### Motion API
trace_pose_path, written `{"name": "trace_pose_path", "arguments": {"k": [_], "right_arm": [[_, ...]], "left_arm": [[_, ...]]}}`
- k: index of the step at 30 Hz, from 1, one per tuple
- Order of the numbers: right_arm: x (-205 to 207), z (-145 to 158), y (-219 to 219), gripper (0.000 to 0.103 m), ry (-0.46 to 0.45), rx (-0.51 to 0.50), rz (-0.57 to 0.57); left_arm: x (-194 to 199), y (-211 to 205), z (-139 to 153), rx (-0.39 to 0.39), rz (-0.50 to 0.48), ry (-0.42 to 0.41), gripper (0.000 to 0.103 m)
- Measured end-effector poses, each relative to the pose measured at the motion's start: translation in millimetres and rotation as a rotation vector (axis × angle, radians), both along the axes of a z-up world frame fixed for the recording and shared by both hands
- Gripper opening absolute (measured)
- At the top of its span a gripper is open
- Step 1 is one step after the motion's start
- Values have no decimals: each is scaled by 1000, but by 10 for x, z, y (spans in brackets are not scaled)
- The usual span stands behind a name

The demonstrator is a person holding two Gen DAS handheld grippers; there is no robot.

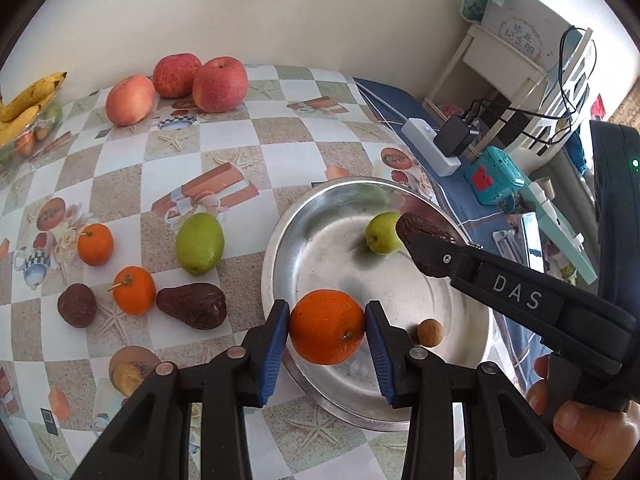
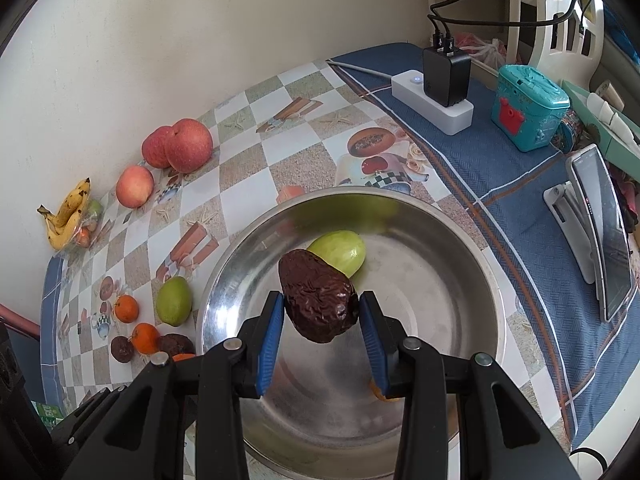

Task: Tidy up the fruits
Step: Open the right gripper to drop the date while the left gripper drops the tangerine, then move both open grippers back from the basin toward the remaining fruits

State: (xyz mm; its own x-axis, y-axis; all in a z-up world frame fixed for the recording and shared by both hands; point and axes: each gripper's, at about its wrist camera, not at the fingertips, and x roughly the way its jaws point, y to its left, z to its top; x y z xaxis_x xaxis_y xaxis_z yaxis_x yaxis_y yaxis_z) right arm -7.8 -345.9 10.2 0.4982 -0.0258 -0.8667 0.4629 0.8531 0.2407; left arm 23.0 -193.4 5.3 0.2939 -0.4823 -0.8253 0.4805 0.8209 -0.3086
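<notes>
The left tongs [image 1: 327,326] grip an orange [image 1: 326,326] between their blue pads, holding it over the near rim of the metal bowl [image 1: 472,344]. The right tongs [image 2: 322,312] grip a wrinkled dark brown fruit [image 2: 318,296] above the middle of the same bowl [image 2: 460,280]. Only the left wrist view shows both tools at once: the right tongs [image 1: 426,248] reach in from the right with the brown fruit [image 1: 416,226] at their tip, and the person's right hand [image 1: 592,432] shows at the lower right edge. That view also shows a small round tan fruit [image 1: 430,333] inside the bowl just beside the right pad, which the right wrist view hides almost wholly behind its own finger. Both views show a small green fruit [image 1: 383,233] lying in the bowl; in the right wrist view it [image 2: 344,252] sits partly behind the held brown fruit. Left of the bowl on the checked counter [image 1: 280,152] lie a larger green fruit [image 1: 199,243], two small oranges [image 1: 95,245] [image 1: 134,290] and two more dark brown fruits [image 1: 192,306] [image 1: 77,305]. Three red apples [image 1: 220,84] sit by the wall, and bananas [image 1: 24,104] lie at the far left. The right wrist view shows more of the blue cloth [image 2: 500,168] side: a white power strip [image 2: 432,106] with a black charger [image 2: 446,74], a teal box [image 2: 528,108] and a phone [image 2: 604,236] leaning on a white stand.
</notes>
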Motion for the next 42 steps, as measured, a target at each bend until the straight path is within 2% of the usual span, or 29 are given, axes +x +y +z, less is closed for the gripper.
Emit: {"name": "trace_pose_path", "arguments": {"k": [4,8,9,11,12,15,18,19,22,23,25,31,34,36,42], "right_arm": [[7,-20,6,41,8,4,5],[17,-39,19,41,21,-1,10],[21,-45,18,42,25,-1,9],[22,-61,13,52,34,-1,5],[21,-67,10,58,35,1,3],[13,-65,1,58,34,2,-2],[13,-59,-1,58,33,0,-5],[13,-60,-1,58,34,-1,-6],[12,-77,-5,59,41,-2,-10],[11,-84,-10,60,43,-1,-11],[7,-97,-17,73,50,-5,-17],[10,-118,-7,76,65,-25,-18],[33,-130,44,84,76,-51,-5],[54,-136,95,84,78,-60,12],[122,-89,328,87,46,-101,79]], "left_arm": [[-21,-50,-12,12,-21,-13,41],[-31,-79,-21,18,-36,-13,47],[-34,-83,-20,18,-38,-15,49],[-42,-84,-11,16,-40,-19,58],[-44,-82,-9,16,-40,-21,58],[-41,-72,-10,17,-36,-21,59],[-23,-42,-15,22,-19,-18,67],[-12,-26,-19,27,-7,-17,73],[31,36,-30,60,37,-28,81],[52,63,-38,81,57,-34,89],[112,152,-56,120,102,-50,98],[335,586,-32,169,261,-78,103],[412,769,-12,204,306,-92,103],[453,874,10,229,337,-103,103],[521,1215,115,234,463,-88,103]]}}
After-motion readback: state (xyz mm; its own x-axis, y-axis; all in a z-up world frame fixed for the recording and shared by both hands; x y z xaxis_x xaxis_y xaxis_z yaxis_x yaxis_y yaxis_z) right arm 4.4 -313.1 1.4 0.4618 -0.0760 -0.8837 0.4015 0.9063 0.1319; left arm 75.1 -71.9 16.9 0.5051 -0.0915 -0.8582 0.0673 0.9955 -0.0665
